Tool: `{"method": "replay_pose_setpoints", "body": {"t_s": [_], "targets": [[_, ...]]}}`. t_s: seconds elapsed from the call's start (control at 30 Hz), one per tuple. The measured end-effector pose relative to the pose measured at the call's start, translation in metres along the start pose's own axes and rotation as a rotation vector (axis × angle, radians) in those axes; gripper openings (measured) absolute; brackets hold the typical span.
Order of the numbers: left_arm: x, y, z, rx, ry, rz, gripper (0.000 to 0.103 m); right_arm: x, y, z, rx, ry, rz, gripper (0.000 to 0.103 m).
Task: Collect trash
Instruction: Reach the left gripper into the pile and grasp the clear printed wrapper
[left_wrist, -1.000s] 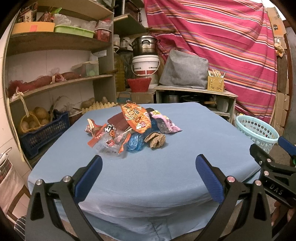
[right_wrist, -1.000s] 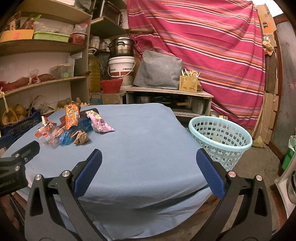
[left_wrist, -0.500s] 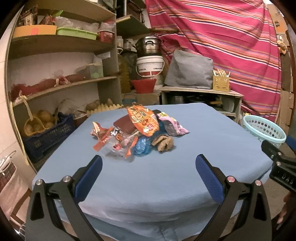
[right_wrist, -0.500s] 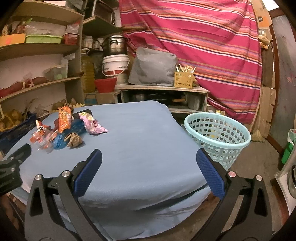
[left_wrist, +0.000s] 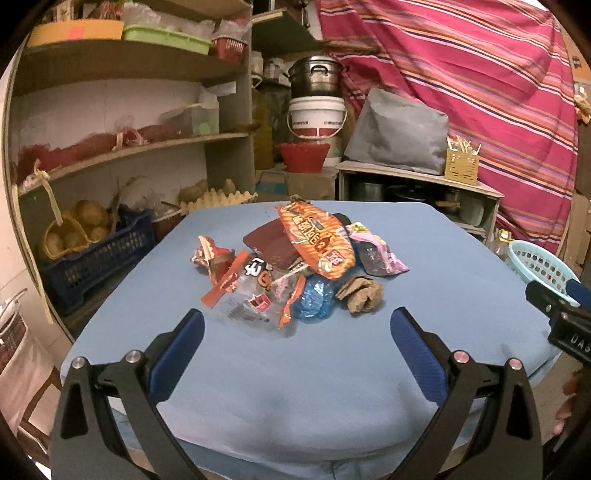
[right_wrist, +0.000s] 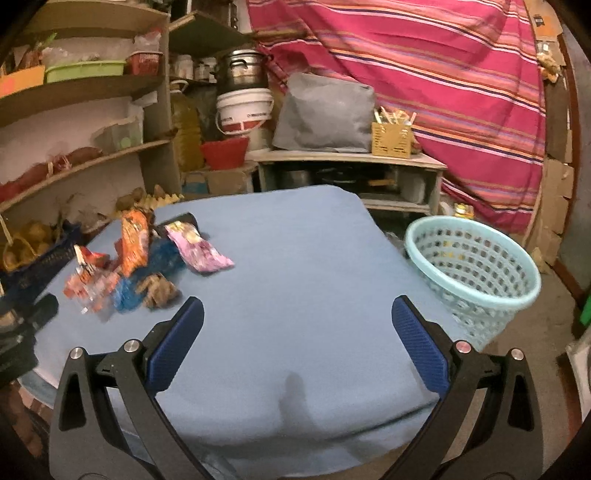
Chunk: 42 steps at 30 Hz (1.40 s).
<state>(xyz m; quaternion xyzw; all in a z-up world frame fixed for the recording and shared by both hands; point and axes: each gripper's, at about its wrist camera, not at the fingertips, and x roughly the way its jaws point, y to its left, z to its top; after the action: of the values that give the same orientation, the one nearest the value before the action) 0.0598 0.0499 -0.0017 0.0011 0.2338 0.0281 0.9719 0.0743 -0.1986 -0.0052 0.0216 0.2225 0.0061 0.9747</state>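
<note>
Change since earlier: the left gripper (left_wrist: 297, 332) has come closer to the trash pile (left_wrist: 295, 266), which fills more of its view than a second ago; the right gripper (right_wrist: 297, 330) has swung so the pile sits further left in its view.
Left gripper: jaws spread wide, nothing between the blue pads (left_wrist: 177, 354); it hovers over the near part of the blue-covered table (left_wrist: 295, 387).
Right gripper: jaws equally wide apart and empty, held over the table's near right part.
Trash pile: a heap of wrappers near the middle of the table, just beyond the left gripper's fingertips and roughly centred between them.
Pile contents: an orange snack bag (left_wrist: 314, 240) on top, a dark maroon packet (left_wrist: 269, 242) beside it, a pink wrapper (left_wrist: 376, 251) to the right, a blue crinkled wrapper (left_wrist: 314, 301) and a crumpled brown paper (left_wrist: 360, 295) at the near edge, a clear wrapper with red print (left_wrist: 251, 295) at the near left.
Pile from the right wrist view: ahead and well to the left of the right gripper, outside its fingers.
Basket: a pale turquoise mesh basket (right_wrist: 472, 269) stands on the floor past the table's right edge, ahead and right of the right gripper.
</note>
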Motion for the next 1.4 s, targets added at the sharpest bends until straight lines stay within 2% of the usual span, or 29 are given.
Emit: {"method": "replay_pose_setpoints", "body": {"t_s": [0.1,0.27,0.5,0.63,0.73,0.83,1.03,1.1,1.23,1.4], "targets": [[0.009,0.007,0.008,0.018,0.007,0.01,0.098,0.006,0.01,0.009,-0.023,-0.025,-0.005,0.099],[0.023,0.023,0.024,0.032,0.004,0.026,0.098,0.03,0.023,0.028,-0.048,0.047,0.015,0.099],[0.038,0.045,0.048,0.064,-0.028,0.038,0.098,0.057,0.034,0.065,-0.036,0.046,0.07,0.099],[0.053,0.054,0.045,0.074,0.02,0.015,0.098,0.085,0.037,0.08,-0.021,0.081,0.071,0.099],[0.059,0.056,0.039,0.078,0.03,0.029,0.098,0.106,0.042,0.087,-0.029,0.091,0.066,0.099],[0.066,0.06,0.036,0.071,0.039,0.042,0.098,0.124,0.049,0.087,-0.061,0.106,0.054,0.099],[0.092,0.081,0.034,-0.006,0.14,0.002,0.098,0.144,0.051,0.066,-0.075,0.148,0.063,0.099],[0.094,0.081,0.033,-0.012,0.141,-0.008,0.098,0.146,0.052,0.06,-0.076,0.16,0.072,0.099],[0.095,0.068,0.035,0.031,0.121,-0.031,0.098,0.145,0.062,0.049,-0.13,0.177,0.082,0.099],[0.113,0.06,0.035,0.039,0.17,-0.048,0.097,0.145,0.065,0.042,-0.153,0.196,0.081,0.099]]}}
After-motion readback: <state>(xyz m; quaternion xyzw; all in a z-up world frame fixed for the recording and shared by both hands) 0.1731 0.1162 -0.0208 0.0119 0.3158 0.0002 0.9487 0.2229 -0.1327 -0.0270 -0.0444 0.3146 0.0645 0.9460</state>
